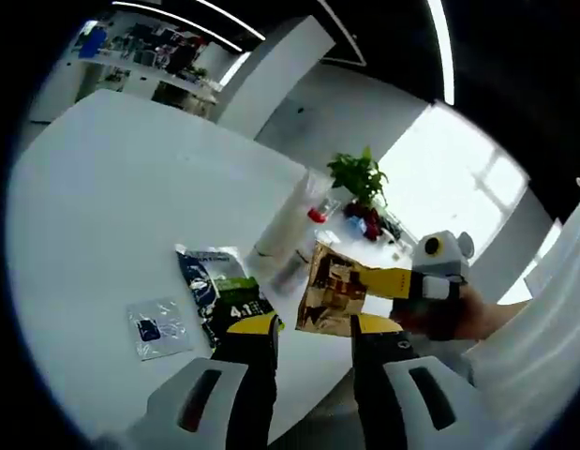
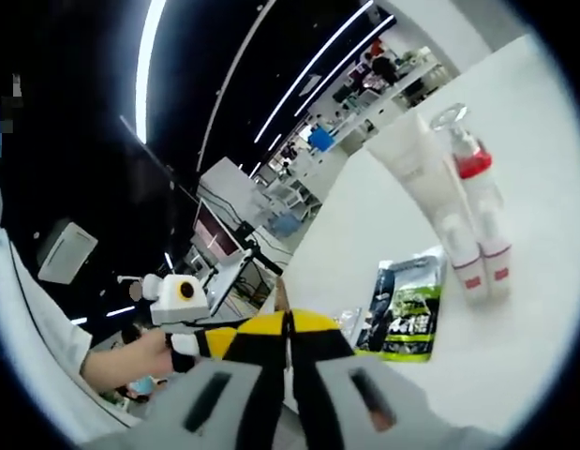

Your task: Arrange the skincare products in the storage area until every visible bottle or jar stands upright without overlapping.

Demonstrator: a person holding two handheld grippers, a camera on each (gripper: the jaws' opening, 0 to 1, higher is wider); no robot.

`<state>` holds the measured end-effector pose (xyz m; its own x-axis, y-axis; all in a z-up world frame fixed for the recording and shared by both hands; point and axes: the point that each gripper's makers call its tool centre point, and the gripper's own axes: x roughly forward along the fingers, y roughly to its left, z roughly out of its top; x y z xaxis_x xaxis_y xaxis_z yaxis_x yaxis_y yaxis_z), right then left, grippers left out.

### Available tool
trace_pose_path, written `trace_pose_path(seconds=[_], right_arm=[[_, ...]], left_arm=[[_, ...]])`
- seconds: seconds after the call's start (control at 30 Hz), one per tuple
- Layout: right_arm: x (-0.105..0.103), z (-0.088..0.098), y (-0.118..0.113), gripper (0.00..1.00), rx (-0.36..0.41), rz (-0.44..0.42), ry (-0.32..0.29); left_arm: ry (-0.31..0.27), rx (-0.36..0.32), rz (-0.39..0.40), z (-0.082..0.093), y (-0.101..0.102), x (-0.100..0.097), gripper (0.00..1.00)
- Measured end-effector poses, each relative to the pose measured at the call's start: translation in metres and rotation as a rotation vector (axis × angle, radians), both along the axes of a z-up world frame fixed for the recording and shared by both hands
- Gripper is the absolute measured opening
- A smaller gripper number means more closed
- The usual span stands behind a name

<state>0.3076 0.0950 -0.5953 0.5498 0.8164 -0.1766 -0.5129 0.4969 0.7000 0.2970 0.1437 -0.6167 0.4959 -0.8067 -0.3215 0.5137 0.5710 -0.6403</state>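
I see a big white desk (image 1: 102, 187) under both of my tools. In the left gripper view, my left gripper (image 1: 313, 337) has its fingers (image 1: 257, 342) spread apart with nothing between them. Just past the fingers lies a dark and green packet (image 1: 222, 292), flat on the desk, and near it lies a small clear packet (image 1: 158, 328). Farther off lie a white tube (image 1: 290, 220) and a bottle with a red band (image 1: 313, 217), on their sides next to each other. My right gripper (image 1: 383, 281) comes in from the right of that view, and its yellow fingers pinch a brown and gold packet (image 1: 332, 291), held up off the desk. A green plant (image 1: 360, 178) stands far away near the bright window. In the right gripper view, the right gripper's yellow fingers (image 2: 313, 328) are pressed close together, but I cannot make out the brown packet between them. Beyond them the dark and green packet (image 2: 407, 309) lies flat, and the white tube (image 2: 425, 187) and red-banded bottle (image 2: 477, 202) lie side by side, touching. The left gripper (image 2: 210, 339) shows at the left, held by a hand (image 2: 130, 361).
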Motion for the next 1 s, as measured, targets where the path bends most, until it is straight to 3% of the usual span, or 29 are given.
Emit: trace_pose_path(seconds=[0.2, 0.3, 0.43, 0.57, 0.8, 1.0], right_arm=[[0.004, -0.003, 0.008, 0.01, -0.006, 0.010, 0.004], [0.007, -0.005, 0.013, 0.01, -0.015, 0.013, 0.002], [0.013, -0.009, 0.018, 0.01, -0.049, 0.018, -0.005], [0.017, -0.018, 0.023, 0.01, -0.157, 0.045, -0.043], [0.023, -0.030, 0.036, 0.01, -0.295, 0.082, -0.103], [0.032, -0.044, 0.044, 0.01, -0.416, 0.129, -0.177]], left_arm=[[0.032, -0.018, 0.022, -0.003, 0.004, 0.003, 0.12], [0.038, -0.005, 0.035, -0.007, 0.009, 0.006, 0.01], [0.062, -0.020, 0.057, -0.009, 0.015, 0.008, 0.00], [0.082, -0.009, 0.074, -0.016, 0.020, 0.009, 0.00], [0.204, -0.042, 0.191, -0.033, 0.031, 0.012, 0.00], [0.247, -0.049, 0.235, -0.045, 0.037, 0.014, 0.00]])
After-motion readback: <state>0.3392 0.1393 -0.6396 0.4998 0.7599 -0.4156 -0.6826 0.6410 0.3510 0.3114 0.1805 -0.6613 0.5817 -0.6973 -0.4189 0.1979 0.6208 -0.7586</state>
